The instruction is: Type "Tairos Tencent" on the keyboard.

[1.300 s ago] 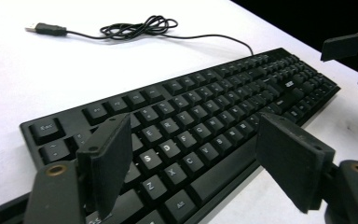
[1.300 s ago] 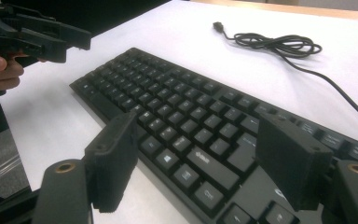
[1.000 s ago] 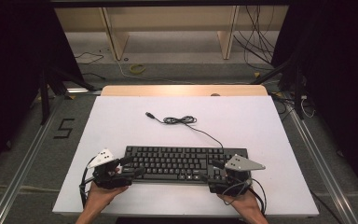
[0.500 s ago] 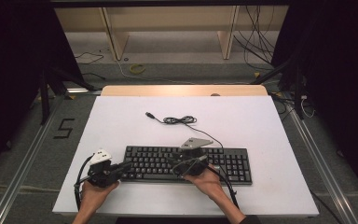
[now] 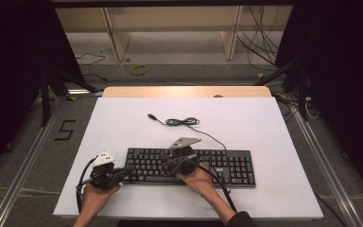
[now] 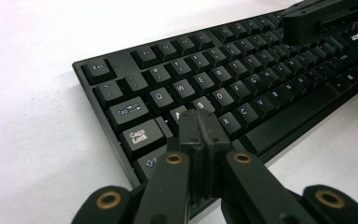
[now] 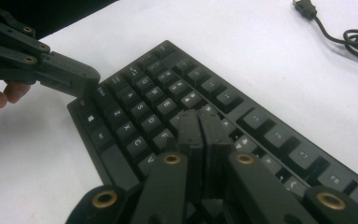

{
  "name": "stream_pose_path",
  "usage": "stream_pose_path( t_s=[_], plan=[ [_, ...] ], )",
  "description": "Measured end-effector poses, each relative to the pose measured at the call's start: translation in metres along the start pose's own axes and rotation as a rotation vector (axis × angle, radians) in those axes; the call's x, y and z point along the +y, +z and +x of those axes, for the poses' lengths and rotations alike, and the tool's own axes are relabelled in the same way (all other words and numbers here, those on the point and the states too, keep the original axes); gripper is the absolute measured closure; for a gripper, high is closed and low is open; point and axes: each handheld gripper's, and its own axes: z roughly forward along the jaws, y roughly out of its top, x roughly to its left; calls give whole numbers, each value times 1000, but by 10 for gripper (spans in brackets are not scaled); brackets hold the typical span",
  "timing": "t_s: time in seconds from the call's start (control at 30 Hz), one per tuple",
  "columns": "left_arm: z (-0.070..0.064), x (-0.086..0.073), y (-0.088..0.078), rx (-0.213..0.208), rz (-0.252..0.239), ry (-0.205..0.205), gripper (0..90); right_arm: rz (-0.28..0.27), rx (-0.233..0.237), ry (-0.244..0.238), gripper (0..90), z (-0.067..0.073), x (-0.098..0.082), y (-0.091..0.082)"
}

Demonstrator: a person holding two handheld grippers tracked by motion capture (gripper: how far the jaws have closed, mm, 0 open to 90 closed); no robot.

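Observation:
A black keyboard (image 5: 217,166) lies across the near half of the white table, with its cable (image 5: 183,122) coiled behind it and the USB plug (image 5: 151,115) loose. My left gripper (image 5: 126,170) sits at the keyboard's left end. In the left gripper view its jaws (image 6: 200,122) are pressed together over the A and S keys, having just closed on nothing. My right gripper (image 5: 167,163) hovers over the left-middle keys. Its jaws (image 7: 199,122) have also just closed, empty, above the letter rows. The left gripper (image 7: 67,74) appears at the keyboard's corner in the right gripper view.
The white table (image 5: 246,118) has bare room behind and to both sides of the keyboard. A wooden strip (image 5: 184,91) runs along its far edge. Metal rails and floor cables lie beyond the table's sides.
My right gripper has travelled left from the keyboard's right end to its left-middle keys. The left gripper has stayed at the left end. The keyboard has not shifted.

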Motion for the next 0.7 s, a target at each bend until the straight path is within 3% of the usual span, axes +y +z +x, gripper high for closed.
stream_pose_path(
  t_s=[0.7],
  plan=[
    [3, -1, 4, 20, 40, 0, 890, 68, -27, -1, 900, 2, 5, 30]
  ],
)
